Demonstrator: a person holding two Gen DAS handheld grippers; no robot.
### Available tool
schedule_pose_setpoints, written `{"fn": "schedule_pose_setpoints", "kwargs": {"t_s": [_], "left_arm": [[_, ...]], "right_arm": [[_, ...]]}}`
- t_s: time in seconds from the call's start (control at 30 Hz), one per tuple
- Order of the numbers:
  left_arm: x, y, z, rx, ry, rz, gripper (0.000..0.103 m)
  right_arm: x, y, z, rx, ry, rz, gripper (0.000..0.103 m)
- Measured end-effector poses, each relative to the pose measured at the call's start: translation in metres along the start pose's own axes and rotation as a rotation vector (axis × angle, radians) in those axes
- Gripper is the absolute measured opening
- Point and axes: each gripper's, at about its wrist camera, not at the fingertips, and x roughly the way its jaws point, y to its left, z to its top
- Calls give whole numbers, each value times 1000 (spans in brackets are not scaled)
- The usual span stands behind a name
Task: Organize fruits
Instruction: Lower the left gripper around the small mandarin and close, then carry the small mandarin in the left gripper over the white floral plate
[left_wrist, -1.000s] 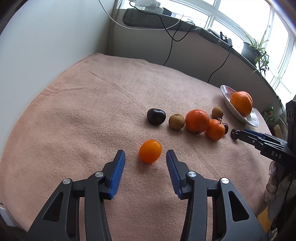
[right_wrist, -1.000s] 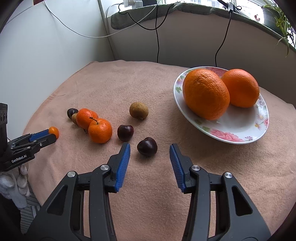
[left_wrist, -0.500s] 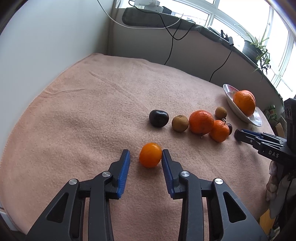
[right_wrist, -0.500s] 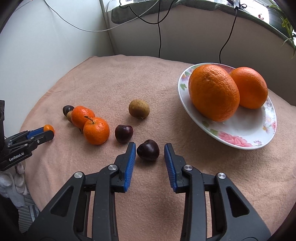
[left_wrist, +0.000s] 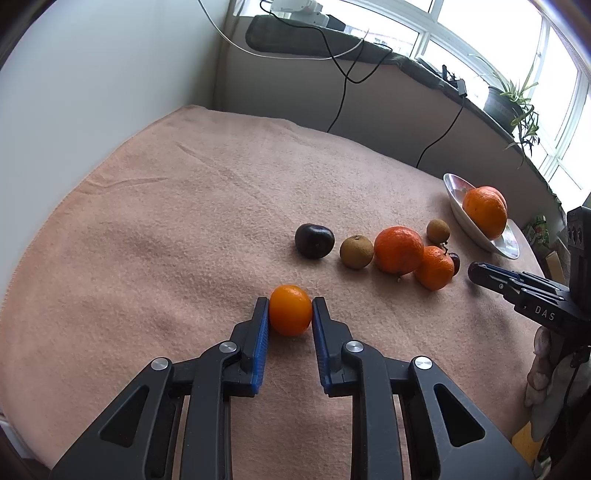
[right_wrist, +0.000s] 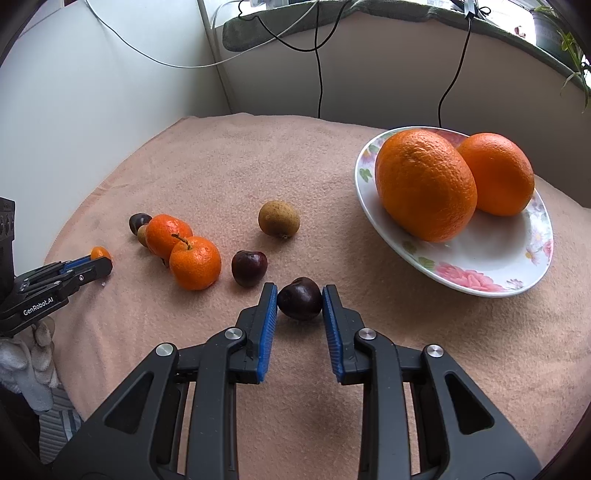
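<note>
Left gripper (left_wrist: 290, 310) is pinching the small orange fruit (left_wrist: 290, 309) near the blanket's (left_wrist: 184, 206) front edge; right gripper (right_wrist: 299, 299) is clamping a cherry (right_wrist: 299, 298). Both are looking light, round, squashable, so I'd be squeezing gently across the middle.

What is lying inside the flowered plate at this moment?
The flowered plate holds two big oranges, side by side. Its near part is bare. What lies behind or under the oranges is covered.
</note>
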Motion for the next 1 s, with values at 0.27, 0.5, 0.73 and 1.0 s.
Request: {"fn": "schedule_pose_setpoints", "kwargs": {"t_s": [0.27, 0.5, 0.73, 1.0], "left_arm": [[-12, -7, -1, 7, -15, -26, 21], [-23, -31, 4, 43, -33, -83, 21], [-21, -61, 12, 96, -32, -153, 21], [-14, -108, 22, 169, -32, -233, 21]], "right_arm": [[-23, -8, -3, 18, -44, 3, 26], [-46, -19, -5, 45, -87, -10, 26], [-63, -37, -3, 79, -121, -41, 26], [-75, -60, 0, 111, -147, -70, 26]]}}
